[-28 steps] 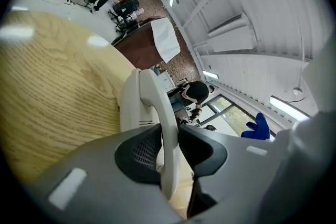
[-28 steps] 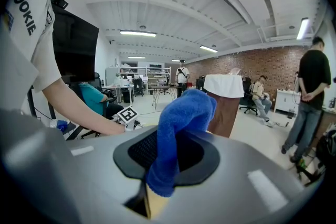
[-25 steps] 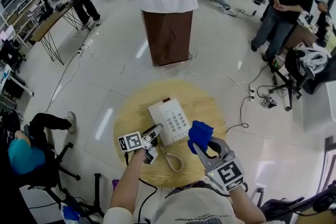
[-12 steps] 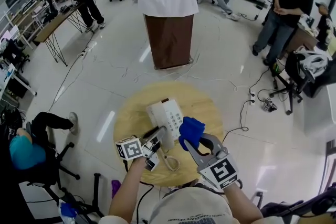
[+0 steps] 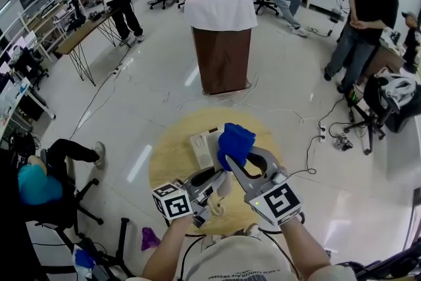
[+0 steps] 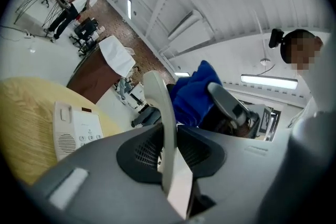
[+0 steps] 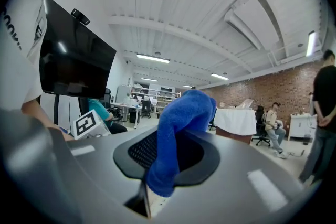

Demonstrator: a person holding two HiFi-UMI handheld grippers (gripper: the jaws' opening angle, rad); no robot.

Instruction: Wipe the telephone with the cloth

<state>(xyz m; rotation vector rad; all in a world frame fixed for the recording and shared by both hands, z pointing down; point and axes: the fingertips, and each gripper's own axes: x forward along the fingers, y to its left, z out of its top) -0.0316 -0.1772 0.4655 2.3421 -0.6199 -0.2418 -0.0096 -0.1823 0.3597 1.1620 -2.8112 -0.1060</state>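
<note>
Both had risen — left gripper [image 6: 167, 157] clamping the cream plastic handset [image 6: 160, 107], right gripper [image 7: 160, 162] clenching the fluffy blue cloth [image 7: 181, 113]. The cloth hung just right of the handset's forward-running length.

Nothing can be read: the key marks on the telephone [image 6: 79, 131] are too small to make out, and the near-left marker cube [image 5: 172, 202] and near-right marker cube [image 5: 281, 202] carry only black-and-white square patterns.
</note>
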